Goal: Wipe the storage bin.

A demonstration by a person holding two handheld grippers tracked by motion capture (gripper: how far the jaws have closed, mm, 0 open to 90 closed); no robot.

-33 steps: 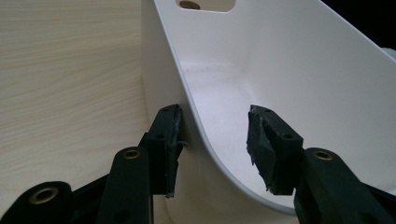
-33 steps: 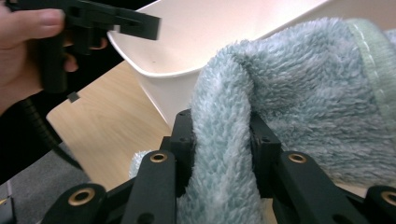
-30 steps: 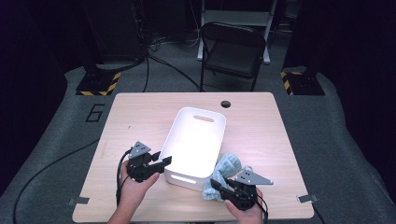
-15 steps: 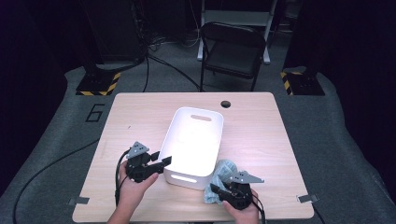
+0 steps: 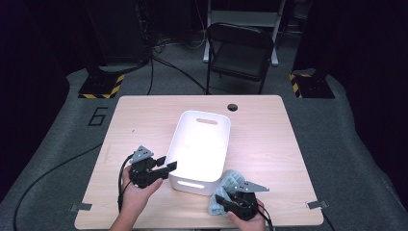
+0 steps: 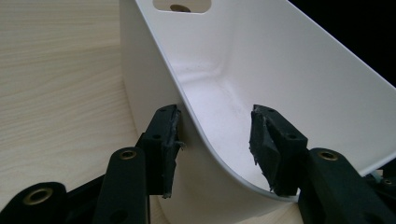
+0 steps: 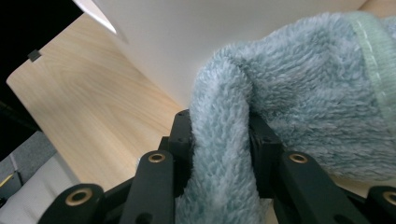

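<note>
Your right tongs (image 5: 230, 202), clamped on fluffy pale-blue towel (image 5: 231, 182), sink beside white plastic bin (image 5: 202, 144) | left tongs (image 5: 166, 167) gape astride its rim, just narrowing | load next.

A black folding chair (image 5: 239, 54) stands on grey carpet (image 5: 346, 144).

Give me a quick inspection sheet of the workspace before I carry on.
Surface: wooden table, bare around the work.
Job's things: white bin, empty; blue fluffy cloth beside its near right corner.
Clutter: nothing seen.
Grippers: left gripper jaws just been closing, astride the bin's wall; right gripper pinching a fold of cloth.
Cables: black cable trails from the left gripper.
Surroundings: folding chair, dark floor.
</note>
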